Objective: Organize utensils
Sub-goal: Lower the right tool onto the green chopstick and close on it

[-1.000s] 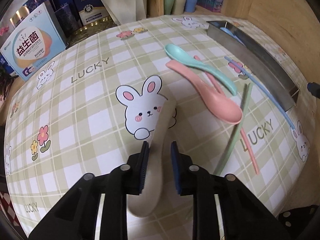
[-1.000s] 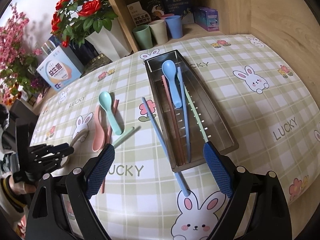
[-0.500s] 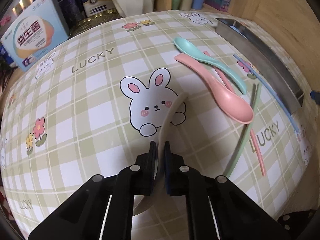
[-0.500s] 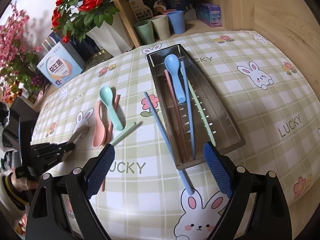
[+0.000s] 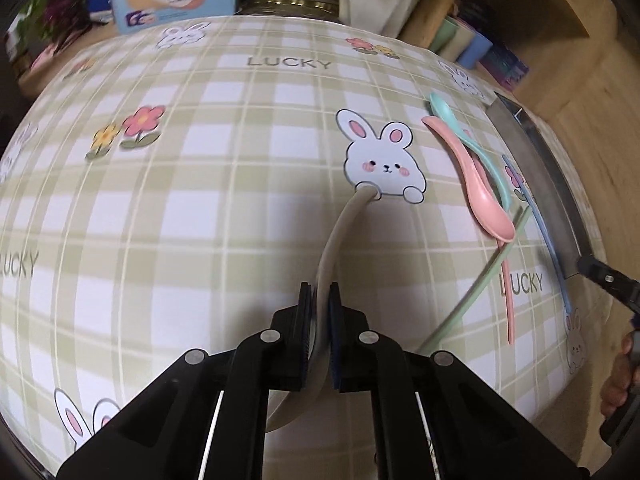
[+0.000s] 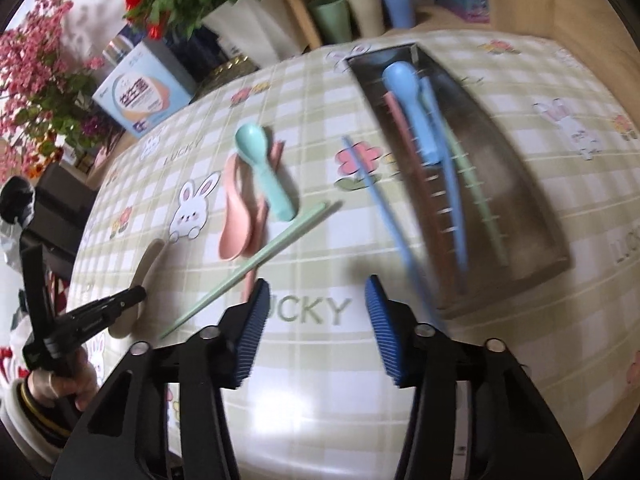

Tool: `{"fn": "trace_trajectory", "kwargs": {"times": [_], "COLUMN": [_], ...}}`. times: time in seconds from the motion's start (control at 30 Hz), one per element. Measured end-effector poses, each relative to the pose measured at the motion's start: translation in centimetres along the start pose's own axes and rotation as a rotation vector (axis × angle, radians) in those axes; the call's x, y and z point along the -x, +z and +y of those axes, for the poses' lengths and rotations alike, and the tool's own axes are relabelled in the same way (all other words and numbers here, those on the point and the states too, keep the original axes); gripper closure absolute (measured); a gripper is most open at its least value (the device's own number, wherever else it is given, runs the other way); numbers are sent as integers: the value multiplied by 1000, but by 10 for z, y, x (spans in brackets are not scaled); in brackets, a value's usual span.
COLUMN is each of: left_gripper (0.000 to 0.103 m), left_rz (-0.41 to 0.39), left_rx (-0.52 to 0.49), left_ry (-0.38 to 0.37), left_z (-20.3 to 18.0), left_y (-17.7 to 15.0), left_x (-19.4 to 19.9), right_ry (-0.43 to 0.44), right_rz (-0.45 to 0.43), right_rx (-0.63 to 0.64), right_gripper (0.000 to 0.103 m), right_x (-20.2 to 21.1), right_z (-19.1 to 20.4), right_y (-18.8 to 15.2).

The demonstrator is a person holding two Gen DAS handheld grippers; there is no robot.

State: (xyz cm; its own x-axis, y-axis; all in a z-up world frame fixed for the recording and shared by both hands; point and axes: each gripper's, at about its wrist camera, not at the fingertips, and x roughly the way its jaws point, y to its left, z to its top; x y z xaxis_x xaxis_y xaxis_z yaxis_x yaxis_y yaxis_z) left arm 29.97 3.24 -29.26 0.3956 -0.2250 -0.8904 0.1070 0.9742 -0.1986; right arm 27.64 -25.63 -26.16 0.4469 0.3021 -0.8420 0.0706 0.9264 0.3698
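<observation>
The left gripper point(image 5: 319, 320) has its fingers clamped on the beige spoon point(image 5: 334, 240), handle pointing away toward the far counter point(image 5: 200, 200), while the metal tray point(image 6: 500, 184) lies well to the right, nearer the right gripper point(image 6: 314, 326), whose empty fingers have just been narrowing

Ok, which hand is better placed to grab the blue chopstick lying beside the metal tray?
Right. The right gripper, jaws just narrowing with nothing between them, hovers by the blue chopstick; the left gripper is shut on the beige spoon.
</observation>
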Motion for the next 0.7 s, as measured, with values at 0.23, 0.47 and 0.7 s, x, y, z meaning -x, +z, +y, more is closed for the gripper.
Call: {"fn": "trace_trajectory", "kwargs": {"times": [0.23, 0.47, 0.7], "left_gripper": [94, 94, 94], "left_rz": [-34, -46, -53], "left_rx": [20, 46, 35], "left_ry": [-19, -82, -75], "left_z": [8, 17, 15], "left_y": [-11, -12, -14], "left_x": [5, 3, 3], "right_ry": [-15, -78, -101], "right_rz": [90, 118, 96], "right_rx": [26, 49, 63], "right_gripper": [67, 64, 59], "right_x": [-41, -63, -76], "right_z": [31, 58, 73], "right_y": [1, 6, 13]}}
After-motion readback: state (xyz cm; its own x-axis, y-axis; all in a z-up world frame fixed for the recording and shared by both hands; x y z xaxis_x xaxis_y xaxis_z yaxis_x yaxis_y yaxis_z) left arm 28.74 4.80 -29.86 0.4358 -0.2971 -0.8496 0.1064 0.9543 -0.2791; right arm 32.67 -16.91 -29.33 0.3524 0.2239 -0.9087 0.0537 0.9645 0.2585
